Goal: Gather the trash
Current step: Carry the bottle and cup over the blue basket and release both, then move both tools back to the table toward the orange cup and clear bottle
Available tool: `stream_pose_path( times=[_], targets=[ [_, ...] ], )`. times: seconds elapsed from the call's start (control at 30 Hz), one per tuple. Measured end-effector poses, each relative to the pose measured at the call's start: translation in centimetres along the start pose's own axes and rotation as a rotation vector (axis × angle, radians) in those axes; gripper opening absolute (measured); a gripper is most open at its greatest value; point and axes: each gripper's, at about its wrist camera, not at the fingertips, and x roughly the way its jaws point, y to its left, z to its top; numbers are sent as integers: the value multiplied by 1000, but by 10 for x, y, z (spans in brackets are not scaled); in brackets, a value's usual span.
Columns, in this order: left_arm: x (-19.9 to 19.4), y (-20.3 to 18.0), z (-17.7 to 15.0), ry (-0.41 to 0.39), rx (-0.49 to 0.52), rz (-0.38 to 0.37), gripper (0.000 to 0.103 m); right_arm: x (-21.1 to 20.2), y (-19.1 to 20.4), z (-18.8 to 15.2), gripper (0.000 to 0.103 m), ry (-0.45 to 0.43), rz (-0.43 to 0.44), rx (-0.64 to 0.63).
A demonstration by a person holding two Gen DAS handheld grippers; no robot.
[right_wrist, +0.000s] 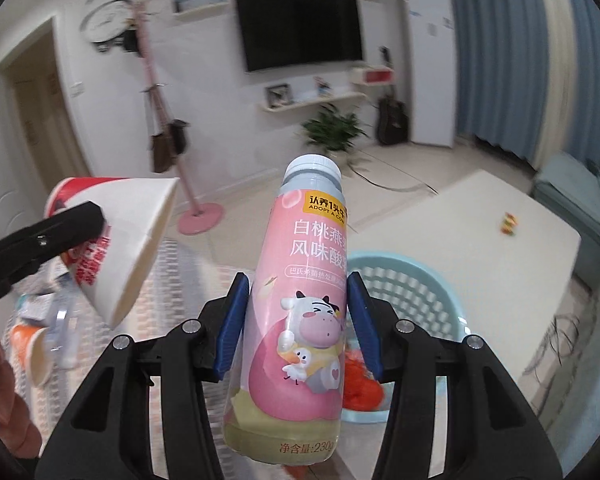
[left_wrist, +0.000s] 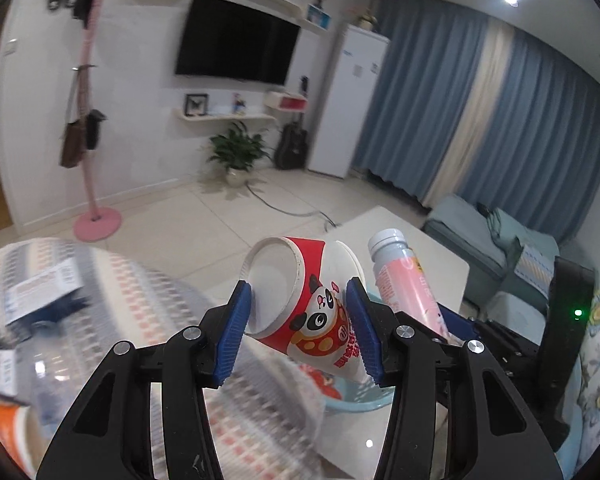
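Note:
My left gripper (left_wrist: 300,328) is shut on a red and white paper cup with a panda print (left_wrist: 300,304), held on its side with its mouth to the left. The same cup (right_wrist: 116,240) shows at the left of the right wrist view, with a black left finger (right_wrist: 48,236) across it. My right gripper (right_wrist: 296,320) is shut on a pink yogurt bottle with a white cap (right_wrist: 304,304), cap pointing away. That bottle (left_wrist: 404,280) rises just right of the cup in the left wrist view. Both hang above a light blue plastic basket (right_wrist: 420,300), which has something red and orange in it.
A clear bag with printed pattern (left_wrist: 112,280) holds an empty plastic bottle, paper scraps and an orange cup (right_wrist: 32,348). A white low table (right_wrist: 460,216) carries a small colourful item (right_wrist: 509,225). A blue-green sofa (left_wrist: 472,236), a pink coat stand (left_wrist: 96,220) and a potted plant (left_wrist: 238,152) stand farther off.

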Motion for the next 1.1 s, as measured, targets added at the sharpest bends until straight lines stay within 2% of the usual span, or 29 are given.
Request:
stream_pose_path(
  times=[0.27, 0.5, 0.73, 0.87, 1.1],
  targets=[
    [91, -22, -18, 148, 3, -61, 48, 54, -55, -20, 47, 110, -92, 98],
    [137, -23, -41, 255, -3, -66, 50, 86, -77, -39, 48, 191, -125, 135],
    [139, -20, -44, 268, -8, -59, 58, 93, -92, -44, 48, 202, -148, 172],
    [126, -16, -43, 248, -17, -57, 58, 81, -88, -40, 48, 166, -174, 151],
    [93, -12, -42, 198, -32, -43, 58, 61, -73, -38, 48, 129, -149, 126]
  ],
)
